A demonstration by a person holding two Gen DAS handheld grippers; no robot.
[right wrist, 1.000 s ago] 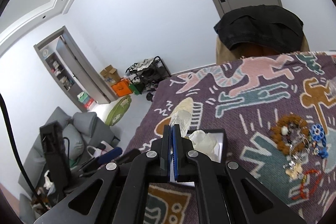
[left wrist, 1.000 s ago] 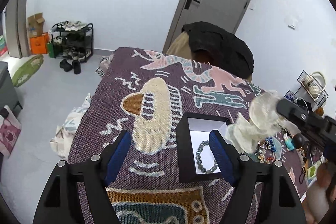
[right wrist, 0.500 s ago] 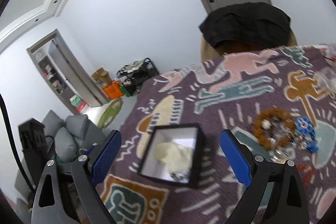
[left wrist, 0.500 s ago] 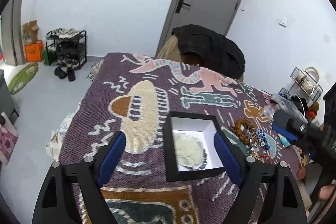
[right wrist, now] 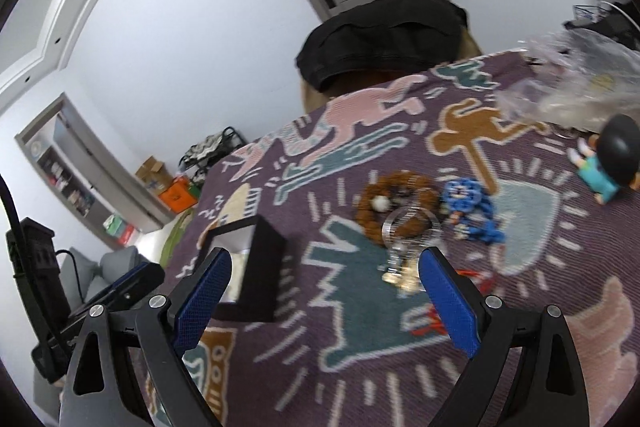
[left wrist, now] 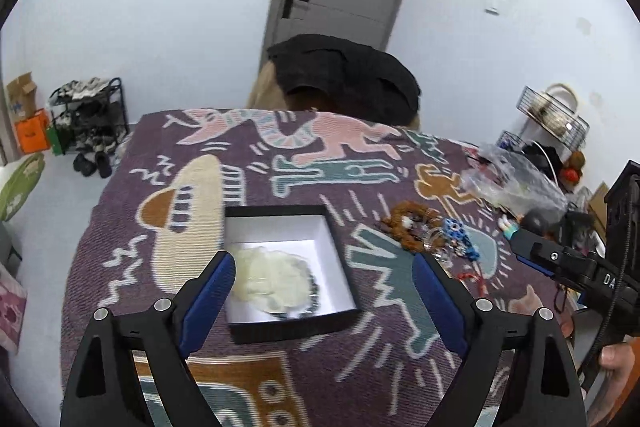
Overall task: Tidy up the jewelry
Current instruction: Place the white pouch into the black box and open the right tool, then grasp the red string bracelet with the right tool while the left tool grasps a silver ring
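While the black square box [left wrist: 289, 269] sits open on the woven, patterned counter [left wrist: 280, 163], both tools hang released and empty: the left tool [left wrist: 322, 291] straddles the box, the right tool [right wrist: 324, 291] faces the loose jewelry. Inside the white-lined box a crumpled translucent pouch [left wrist: 270, 277] covers a dark beaded bracelet [left wrist: 314, 293], likely as padding. To the right lie a brown bead bracelet [right wrist: 394, 209], a clear ring [right wrist: 410, 229] and blue links [right wrist: 470, 205], seemingly next for sorting.

Woven cloth cover [left wrist: 248, 379]: coarse, matt. Box [left wrist: 340, 323]: matt black card ext., white paper int. Bag [left wrist: 516, 183]: clear glossy plastic, crinkled.
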